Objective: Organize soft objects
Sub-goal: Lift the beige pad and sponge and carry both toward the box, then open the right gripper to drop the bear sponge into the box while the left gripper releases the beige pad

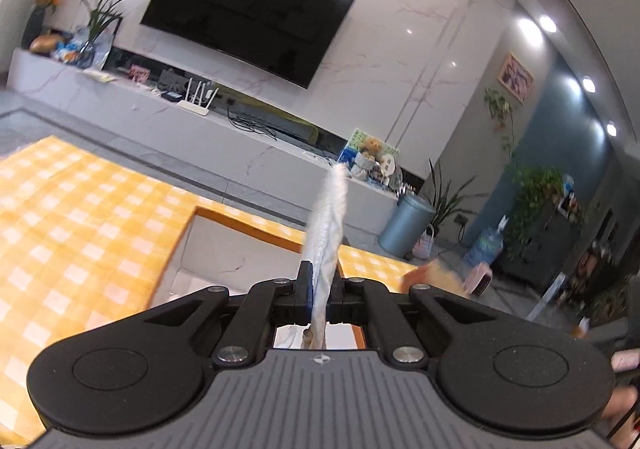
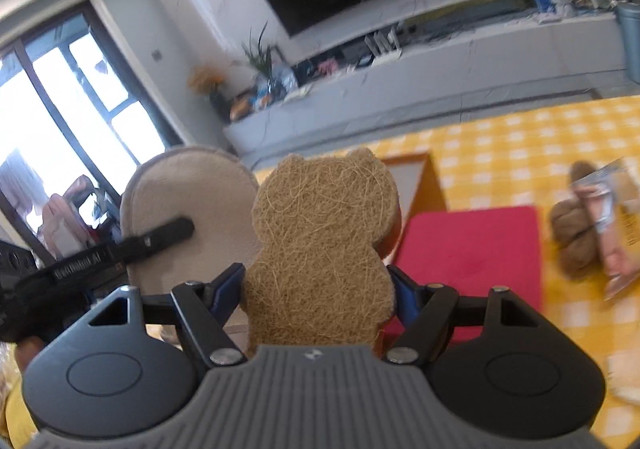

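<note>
In the left wrist view my left gripper (image 1: 320, 289) is shut on a thin pale pad (image 1: 328, 225). The pad is seen edge-on and sticks up out of the jaws. The right wrist view shows this same beige oval pad (image 2: 188, 189) face-on, held aloft with the left gripper (image 2: 176, 229) clamped across it. My right gripper (image 2: 316, 289) is shut on a brown bear-shaped fibre scrub pad (image 2: 324, 233). Its blue pads (image 2: 228, 289) press the scrub pad's two sides. Both pads hang above the yellow checked tablecloth (image 2: 520, 145).
A red mat (image 2: 472, 249) lies on the cloth beyond the right gripper. A brown bundle (image 2: 572, 233) and a packaged item (image 2: 616, 225) sit at the right. An orange-rimmed tray (image 1: 208, 233) stands further out. Past the table are a TV cabinet (image 1: 240, 137) and a blue bin (image 1: 404, 225).
</note>
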Motion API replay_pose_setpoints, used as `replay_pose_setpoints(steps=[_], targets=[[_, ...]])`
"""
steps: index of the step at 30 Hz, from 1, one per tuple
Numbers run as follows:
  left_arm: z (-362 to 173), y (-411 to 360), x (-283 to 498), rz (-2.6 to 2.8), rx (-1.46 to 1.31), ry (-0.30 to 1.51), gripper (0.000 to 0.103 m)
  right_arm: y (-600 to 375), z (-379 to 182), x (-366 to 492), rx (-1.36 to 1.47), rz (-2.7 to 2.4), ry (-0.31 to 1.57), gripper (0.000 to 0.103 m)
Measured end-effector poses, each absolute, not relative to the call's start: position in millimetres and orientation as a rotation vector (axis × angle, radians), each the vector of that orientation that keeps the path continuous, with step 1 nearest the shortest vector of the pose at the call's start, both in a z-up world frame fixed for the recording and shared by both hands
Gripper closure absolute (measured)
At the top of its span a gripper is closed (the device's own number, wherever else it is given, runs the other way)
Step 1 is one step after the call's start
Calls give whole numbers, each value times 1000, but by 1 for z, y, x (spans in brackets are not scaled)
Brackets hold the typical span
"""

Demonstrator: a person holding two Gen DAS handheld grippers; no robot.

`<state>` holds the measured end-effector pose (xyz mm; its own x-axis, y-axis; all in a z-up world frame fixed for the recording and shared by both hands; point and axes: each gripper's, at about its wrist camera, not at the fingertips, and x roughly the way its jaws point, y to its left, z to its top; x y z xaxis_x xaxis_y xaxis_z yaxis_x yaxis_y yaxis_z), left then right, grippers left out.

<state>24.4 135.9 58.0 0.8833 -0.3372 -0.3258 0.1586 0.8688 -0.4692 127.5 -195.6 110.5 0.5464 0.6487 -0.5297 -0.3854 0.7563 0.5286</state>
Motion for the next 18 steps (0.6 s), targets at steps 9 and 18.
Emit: replay_pose_setpoints(steps=[9,18], targets=[[47,173,24,-298,-556,387,97,-128,97,144,206,591,855,29],[38,182,22,-348,-605,371,97,-86,68,156,-8,498,961,29]])
